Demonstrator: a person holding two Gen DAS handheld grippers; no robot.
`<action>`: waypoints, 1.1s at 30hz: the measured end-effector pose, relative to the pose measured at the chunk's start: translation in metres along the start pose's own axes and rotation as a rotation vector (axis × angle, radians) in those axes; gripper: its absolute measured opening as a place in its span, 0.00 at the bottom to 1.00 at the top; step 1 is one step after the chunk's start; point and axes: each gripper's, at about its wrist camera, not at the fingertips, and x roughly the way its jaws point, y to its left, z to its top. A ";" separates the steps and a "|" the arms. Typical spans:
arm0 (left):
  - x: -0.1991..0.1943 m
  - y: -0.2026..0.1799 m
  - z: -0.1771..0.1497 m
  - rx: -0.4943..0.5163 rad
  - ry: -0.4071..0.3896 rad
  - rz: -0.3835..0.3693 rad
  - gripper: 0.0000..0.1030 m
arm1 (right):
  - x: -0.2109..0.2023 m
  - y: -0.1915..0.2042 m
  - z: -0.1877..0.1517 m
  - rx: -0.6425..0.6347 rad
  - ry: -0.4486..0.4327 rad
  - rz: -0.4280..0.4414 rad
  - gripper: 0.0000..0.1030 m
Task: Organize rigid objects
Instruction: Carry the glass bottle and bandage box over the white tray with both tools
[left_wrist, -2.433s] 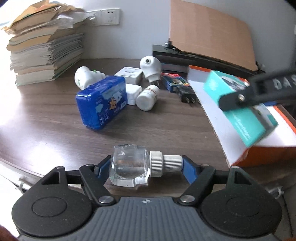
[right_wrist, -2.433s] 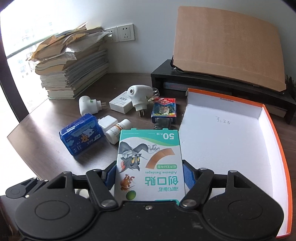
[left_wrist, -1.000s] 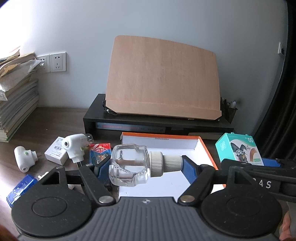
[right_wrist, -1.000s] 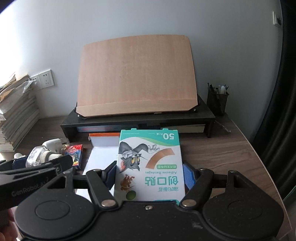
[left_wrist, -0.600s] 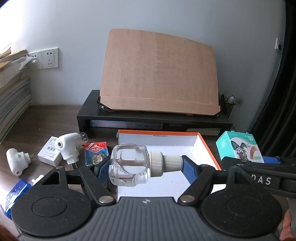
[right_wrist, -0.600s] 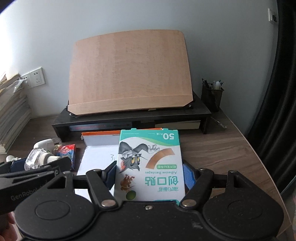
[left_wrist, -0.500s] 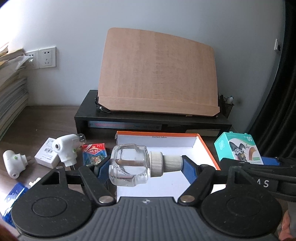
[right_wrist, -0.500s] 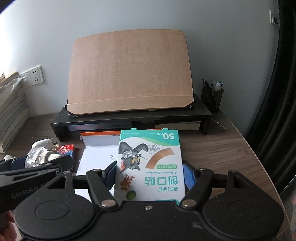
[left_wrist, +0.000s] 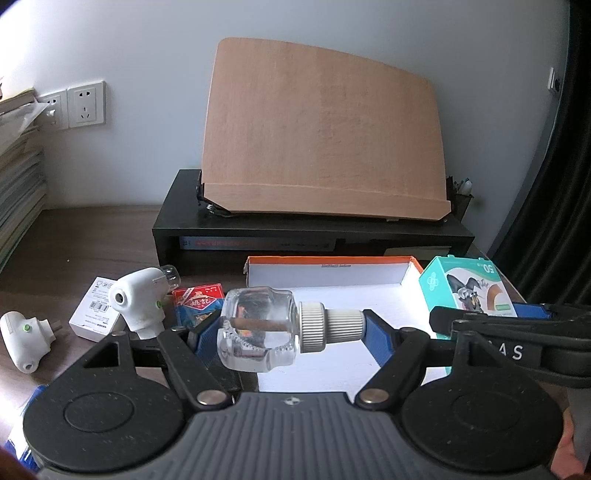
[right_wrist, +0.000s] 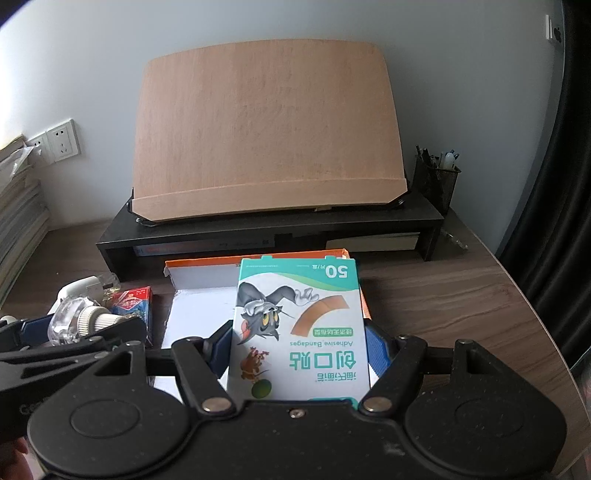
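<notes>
The left gripper (left_wrist: 284, 332) was closed on a clear glass bottle (left_wrist: 258, 332) lying sideways, held above the near edge of the orange-rimmed white box (left_wrist: 413, 264) on the tabletop (right_wrist: 443, 295). The right gripper (right_wrist: 299, 347) clamped an adhesive bandage box (right_wrist: 299, 325) over the same box's right side.

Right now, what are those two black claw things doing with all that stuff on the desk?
A person is tidying the desk with a claw in each hand. The left claw grips a small glass bottle sideways by its ends. The right claw holds a box of cartoon bandages. Both hover over an open white box with orange edges, which has nothing in it yet. White plug-in gadgets and a red pack wait beside it.
</notes>
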 end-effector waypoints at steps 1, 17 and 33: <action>0.001 0.001 0.000 0.000 0.002 -0.003 0.77 | 0.001 0.001 0.000 -0.001 0.001 -0.004 0.81; 0.012 0.001 -0.001 -0.010 0.028 -0.011 0.77 | 0.018 -0.006 0.002 0.002 0.032 -0.017 0.82; 0.021 -0.008 0.003 0.012 0.044 0.003 0.77 | 0.031 -0.016 0.004 -0.005 0.048 0.000 0.82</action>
